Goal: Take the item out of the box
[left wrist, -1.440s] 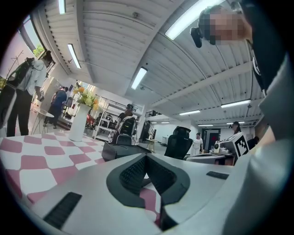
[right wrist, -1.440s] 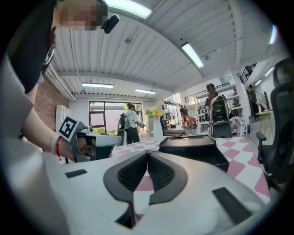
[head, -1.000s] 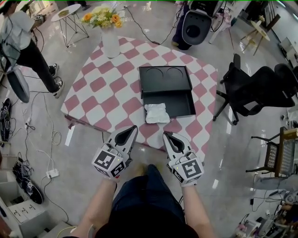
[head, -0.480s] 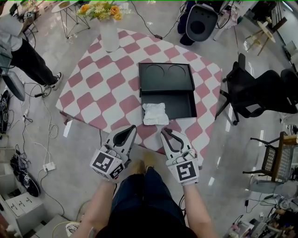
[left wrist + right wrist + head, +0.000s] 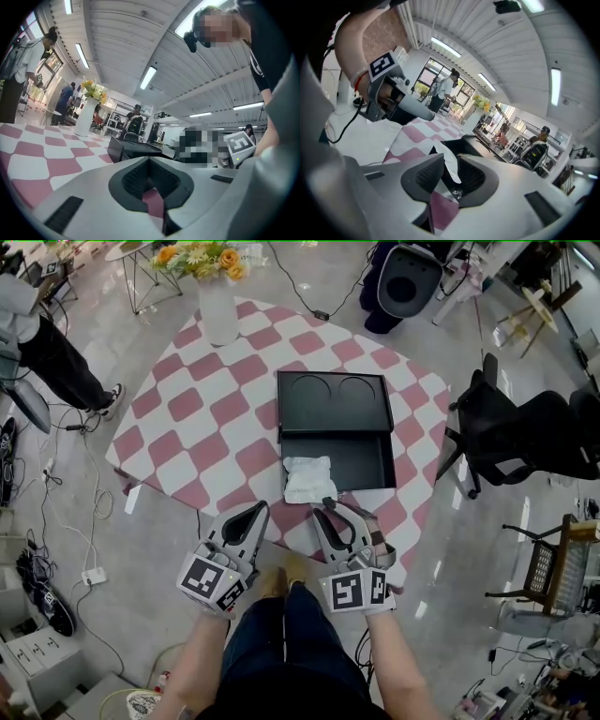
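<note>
The table (image 5: pixel 187 407), under a pink and white check cloth, carries the open black box (image 5: pixel 361 460) right of its middle, the lid (image 5: pixel 333 404) folded back to the far side. The left gripper (image 5: pixel 260 510) hangs over the table's near edge, jaw tips pressed together on nothing, well left of the box and not steadying it. The right gripper (image 5: pixel 343 512) sits just near of the box wall; its jaws have just been opening and now stand spread. In the right gripper view a white edge shows in the gap, but the pads do not press on it. The item (image 5: pixel 307 479), a crumpled white packet, lies in the near left corner of the box, its near edge lapping over the wall towards the grippers. The likely trouble is a thin bite: if the jaws close on only that loose crinkled edge, the packet may slide free on the lift and drop back or off the table. A jaw could also catch the near wall. With nothing holding the box, a pull may drag it towards the near edge.
</note>
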